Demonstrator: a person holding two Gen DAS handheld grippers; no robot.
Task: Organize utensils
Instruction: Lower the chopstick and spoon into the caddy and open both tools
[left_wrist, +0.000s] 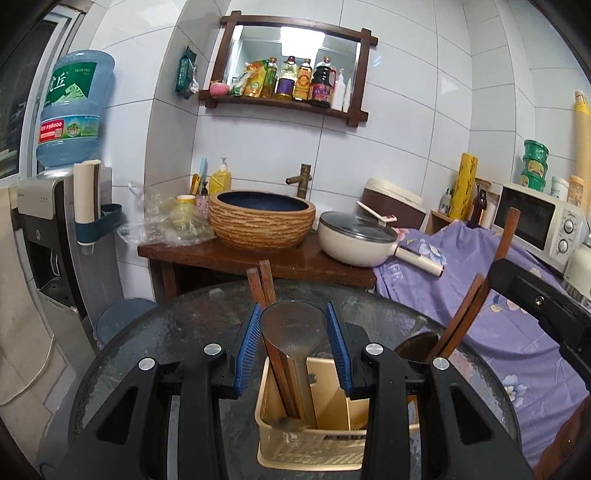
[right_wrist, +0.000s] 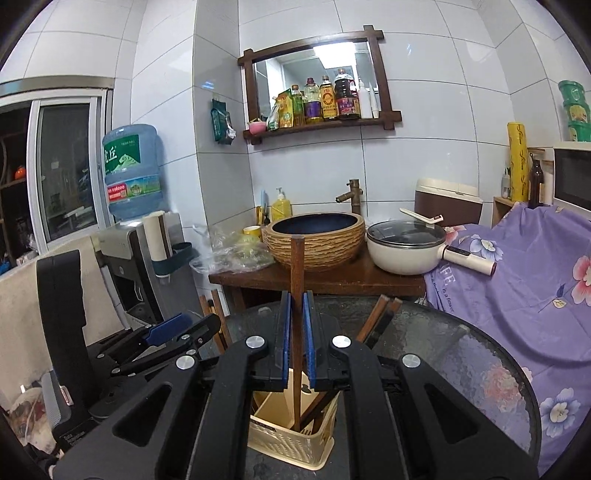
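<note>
- Centrally, the left gripper (left_wrist: 293, 345) is seen with jaws partly spread; a spoon (left_wrist: 293, 328) stands between the blue pads (left_wrist: 249, 343), bowl end up, and contact with the pads cannot be told.
- The spoon's handle runs down into a beige utensil holder (left_wrist: 314, 448), beside a pair of wooden chopsticks (left_wrist: 263, 282) already in the same compartment.
- The right gripper (right_wrist: 296, 341) is seen with jaws nearly pressed together, pinching one upright wooden chopstick (right_wrist: 296, 266); its lower end reaches into the holder.
- The holder is set on a round dark glass table (left_wrist: 166, 332).
- Writing: the water jug (left_wrist: 70, 107) label bears large Chinese characters and digits ending "6000"; the purple floral cloth (right_wrist: 517, 280) reads "is a flower".
</note>
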